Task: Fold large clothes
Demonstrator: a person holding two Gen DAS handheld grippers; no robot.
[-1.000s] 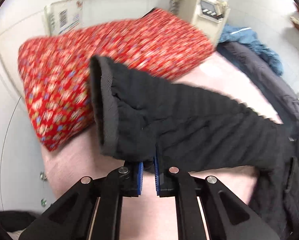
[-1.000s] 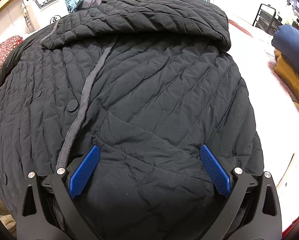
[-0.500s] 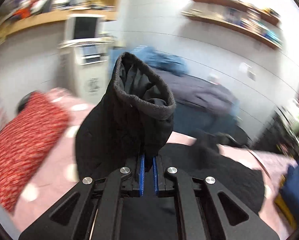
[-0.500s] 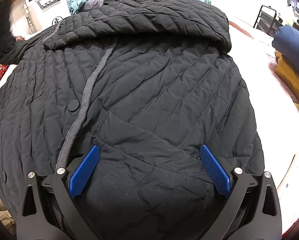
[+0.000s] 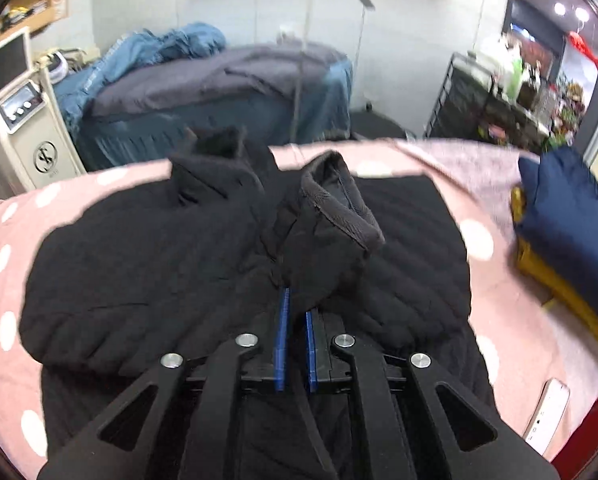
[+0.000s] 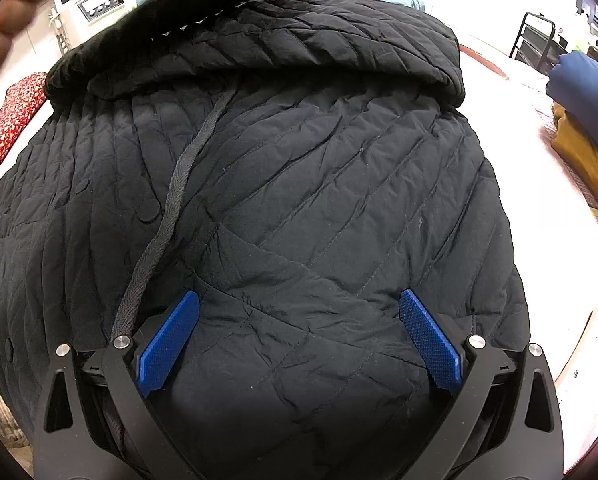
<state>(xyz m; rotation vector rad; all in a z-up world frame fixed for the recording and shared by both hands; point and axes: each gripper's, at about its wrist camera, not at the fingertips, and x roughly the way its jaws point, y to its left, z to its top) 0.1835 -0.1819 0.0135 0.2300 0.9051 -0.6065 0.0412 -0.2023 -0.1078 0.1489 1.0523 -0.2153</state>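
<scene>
Black quilted puffer jacket lies spread on a bed with a pink polka-dot cover, filling most of both views. Left hand-held gripper has its blue pads pressed together, pinching the jacket sleeve just below the ribbed cuff; cuff opening faces up and far, sleeve held over the jacket body near its middle. Right hand-held gripper is spread wide, blue pads set apart at the near edge of the jacket, gripping nothing; whether the pads touch the fabric is hard to tell. In the right wrist view the hood lies folded at the far end, a grey drawstring runs down the left front beside a snap button.

Folded navy garment sits on a mustard one at the right edge of the bed. Red floral fabric at far left. White phone near the right corner. Beyond the bed: a second bed with grey and blue bedding, a beige machine with a screen far left, black wire rack far right.
</scene>
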